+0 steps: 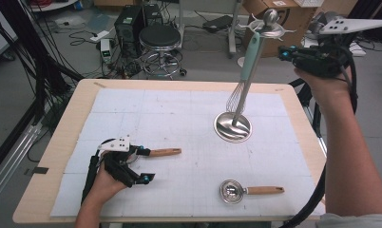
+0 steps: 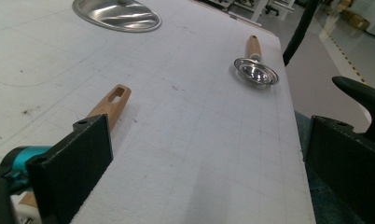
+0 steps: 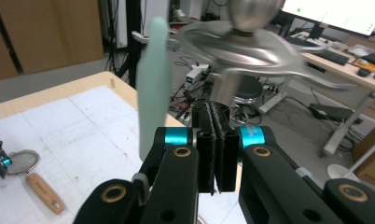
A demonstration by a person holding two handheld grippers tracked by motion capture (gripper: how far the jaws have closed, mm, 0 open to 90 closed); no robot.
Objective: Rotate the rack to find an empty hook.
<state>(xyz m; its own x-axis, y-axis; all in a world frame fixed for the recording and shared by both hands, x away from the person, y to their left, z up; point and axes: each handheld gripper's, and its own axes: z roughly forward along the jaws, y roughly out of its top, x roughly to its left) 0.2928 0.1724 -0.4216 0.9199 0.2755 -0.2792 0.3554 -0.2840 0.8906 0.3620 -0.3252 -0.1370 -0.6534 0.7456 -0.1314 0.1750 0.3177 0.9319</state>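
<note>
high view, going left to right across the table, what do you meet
left claw → wooden-handled strainer beside it → small metal strainer with wooden handle near the front edge → utensil stand with a whisk hanging on it → right claw, raised at the stand's top

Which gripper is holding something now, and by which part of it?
The right gripper has its jaws shut; whether it grips the metal stand or its hanging whisk cannot be told. The left gripper is open and holds nothing.
</note>
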